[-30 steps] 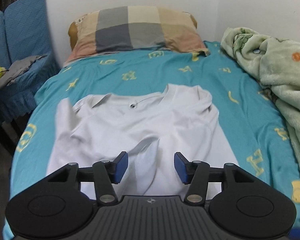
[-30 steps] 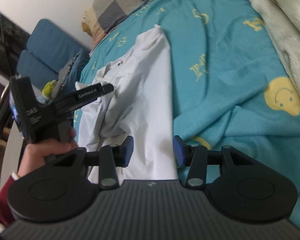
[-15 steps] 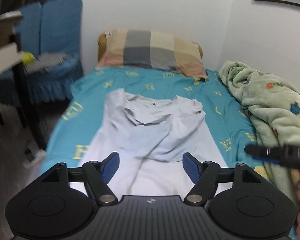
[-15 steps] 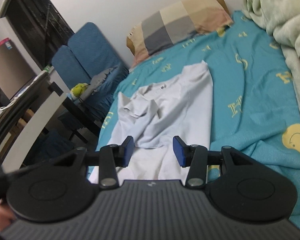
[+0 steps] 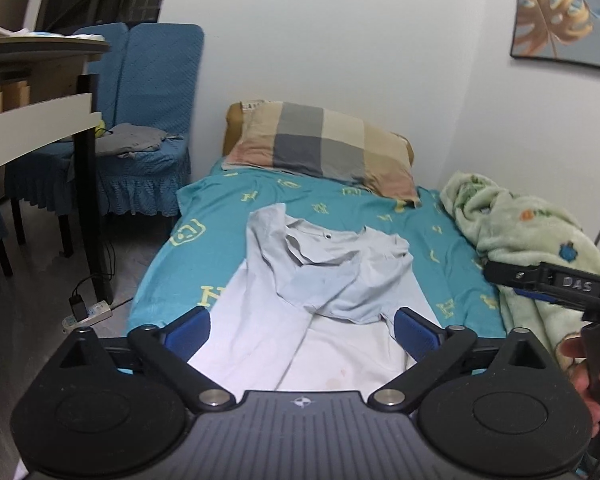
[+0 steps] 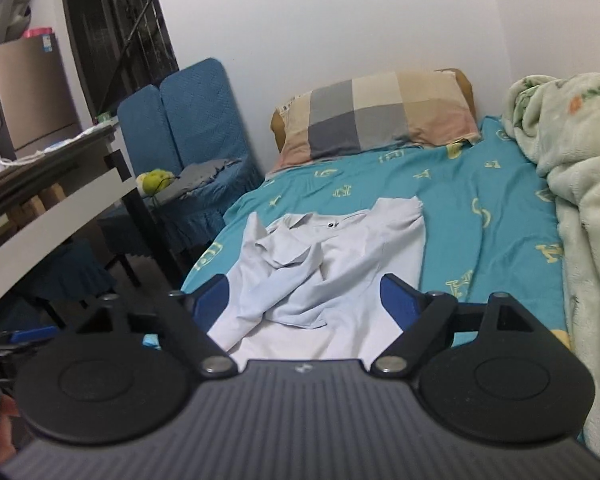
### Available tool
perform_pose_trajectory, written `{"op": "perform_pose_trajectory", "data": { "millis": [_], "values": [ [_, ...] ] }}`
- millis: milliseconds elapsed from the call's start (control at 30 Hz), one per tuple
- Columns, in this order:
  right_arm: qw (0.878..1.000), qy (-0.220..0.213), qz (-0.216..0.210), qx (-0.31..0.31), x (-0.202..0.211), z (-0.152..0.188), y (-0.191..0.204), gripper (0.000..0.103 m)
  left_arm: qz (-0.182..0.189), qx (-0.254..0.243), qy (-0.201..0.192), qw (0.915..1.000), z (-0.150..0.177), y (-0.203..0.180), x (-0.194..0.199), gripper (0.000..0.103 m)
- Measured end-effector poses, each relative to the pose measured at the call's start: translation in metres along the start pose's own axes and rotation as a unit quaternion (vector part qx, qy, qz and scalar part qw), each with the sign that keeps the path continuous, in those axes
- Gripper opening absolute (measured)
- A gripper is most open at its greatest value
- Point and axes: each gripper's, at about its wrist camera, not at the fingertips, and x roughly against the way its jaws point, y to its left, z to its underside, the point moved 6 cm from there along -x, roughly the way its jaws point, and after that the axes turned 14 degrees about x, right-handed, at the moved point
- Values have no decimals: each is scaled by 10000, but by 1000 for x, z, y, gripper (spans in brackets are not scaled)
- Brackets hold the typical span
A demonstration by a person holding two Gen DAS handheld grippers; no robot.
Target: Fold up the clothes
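Note:
A white T-shirt (image 5: pixel 328 292) (image 6: pixel 340 264) lies on the teal bed sheet (image 5: pixel 340 208) (image 6: pixel 480 216), collar toward the pillow, its left sleeve and side thrown over the chest in a crumpled fold. My left gripper (image 5: pixel 302 326) hovers above the shirt's lower part, jaws opening wide, nothing between the blue pads. My right gripper (image 6: pixel 306 300) is also raised over the lower shirt, jaws opening, nothing held. In the left wrist view the right gripper's body (image 5: pixel 556 284) and a hand (image 5: pixel 588 380) show at the right edge.
A checked pillow (image 5: pixel 324 148) (image 6: pixel 380 112) lies at the bed's head. A pale green blanket (image 5: pixel 520 232) (image 6: pixel 580 200) is heaped along the wall side. Blue-covered chairs (image 5: pixel 148 120) (image 6: pixel 196 128) and a desk (image 5: pixel 36 112) stand left of the bed; a power strip (image 5: pixel 88 312) lies on the floor.
Both grippers let go, opened wide and drew back and up from the shirt. The left sleeve now lies folded over the chest. The right view rolled level.

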Motion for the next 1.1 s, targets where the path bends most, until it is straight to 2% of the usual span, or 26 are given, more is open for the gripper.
{"op": "perform_pose_trajectory", "data": {
  "millis": [133, 267, 333, 400, 500, 600, 700, 733, 767, 800, 867, 967, 1100],
  "values": [
    [9993, 210, -165, 276, -33, -13, 18, 84, -75, -26, -19, 10000, -4, 13, -2, 102],
    [9953, 146, -429, 851, -80, -33, 46, 83, -183, 37, 40, 9998, -4, 32, -18, 102],
    [9920, 171, -469, 1156, -111, -39, 61, 83, -251, 72, 51, 9996, -2, 42, -29, 102],
    [9900, 322, -417, 1306, -149, -41, 72, 77, -316, 104, 61, 9994, 0, 52, -39, 102],
    [9874, 631, -323, 1416, -209, -40, 73, 74, -364, 86, 73, 9993, 2, 64, -53, 102],
    [9799, 830, -225, 1801, -261, -38, 80, 68, -333, 164, 146, 9992, 3, 72, -69, 102],
    [9734, 1118, 3, 2000, -299, -32, 79, 55, -302, 241, 217, 9990, 4, 80, -84, 102],
    [9718, 1203, 80, 2028, -309, -30, 77, 43, -291, 256, 227, 9990, 5, 82, -86, 102],
    [9708, 1240, 158, 2049, -315, -30, 75, 35, -288, 282, 238, 9989, 5, 84, -87, 102],
    [9712, 1218, 217, 2036, -319, -32, 71, 32, -285, 310, 250, 9988, 6, 86, -89, 102],
    [9752, 1083, 308, 1908, -319, -39, 61, 11, -255, 403, 314, 9984, 7, 89, -91, 102],
    [9822, 830, 465, 1621, -316, -51, 41, 7, -221, 505, 304, 9980, 7, 90, -89, 102],
    [9891, 617, 850, 1034, -313, -66, -2, 5, -217, 531, 239, 9981, 6, 89, -85, 102]
  ]
}}
